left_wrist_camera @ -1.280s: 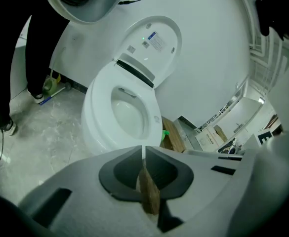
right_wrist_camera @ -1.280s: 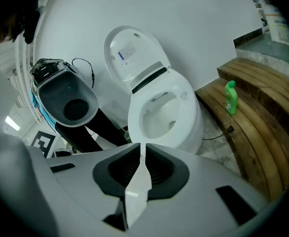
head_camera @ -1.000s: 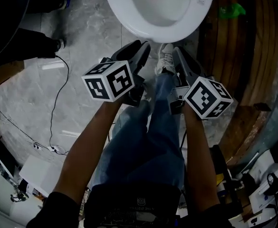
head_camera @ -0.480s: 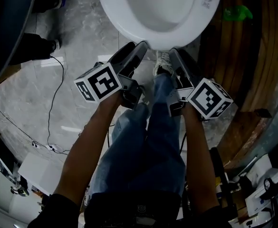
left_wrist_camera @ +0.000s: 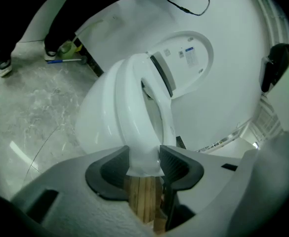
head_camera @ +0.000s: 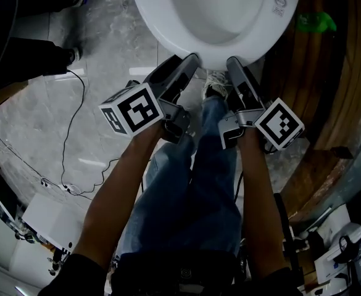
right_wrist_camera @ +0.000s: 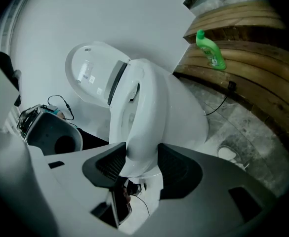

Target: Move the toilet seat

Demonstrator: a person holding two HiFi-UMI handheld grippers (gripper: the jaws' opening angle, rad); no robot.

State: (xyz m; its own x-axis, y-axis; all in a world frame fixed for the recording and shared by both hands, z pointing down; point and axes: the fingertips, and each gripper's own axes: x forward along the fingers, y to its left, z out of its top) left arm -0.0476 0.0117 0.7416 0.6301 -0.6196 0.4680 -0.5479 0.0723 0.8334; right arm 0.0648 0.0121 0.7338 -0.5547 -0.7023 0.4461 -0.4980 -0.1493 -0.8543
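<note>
Left jaws: the left gripper (left_wrist_camera: 144, 163) is holding its jaws spread wide, having parted them within the last second. The white front lip of the toilet seat (left_wrist_camera: 140, 127) is sitting between the pads, with no squeeze showing.
Right jaws: the right gripper (right_wrist_camera: 140, 164) is opening its jaws right now from nearly pressed together, and the same lip is filling the gap between them.
What is changing: in the head view both grippers are now reaching the front edge of the bowl (head_camera: 168, 26), where a second ago they were hanging short of it.
Seat position: it is appearing to lie down along the front of the bowl, while the lid (left_wrist_camera: 188, 58) is standing upright behind. Whether the jaws are taking in the seat alone or the bowl's rim with it, I cannot tell.
Meaning for the task: the seat is looking unmoved. The grippers are apparently lining up a two-sided hold, and closing on the lip is likely coming next.
Surroundings: a green bottle (right_wrist_camera: 211, 51) is standing on the wooden boards (right_wrist_camera: 253, 68), well apart from the action.
</note>
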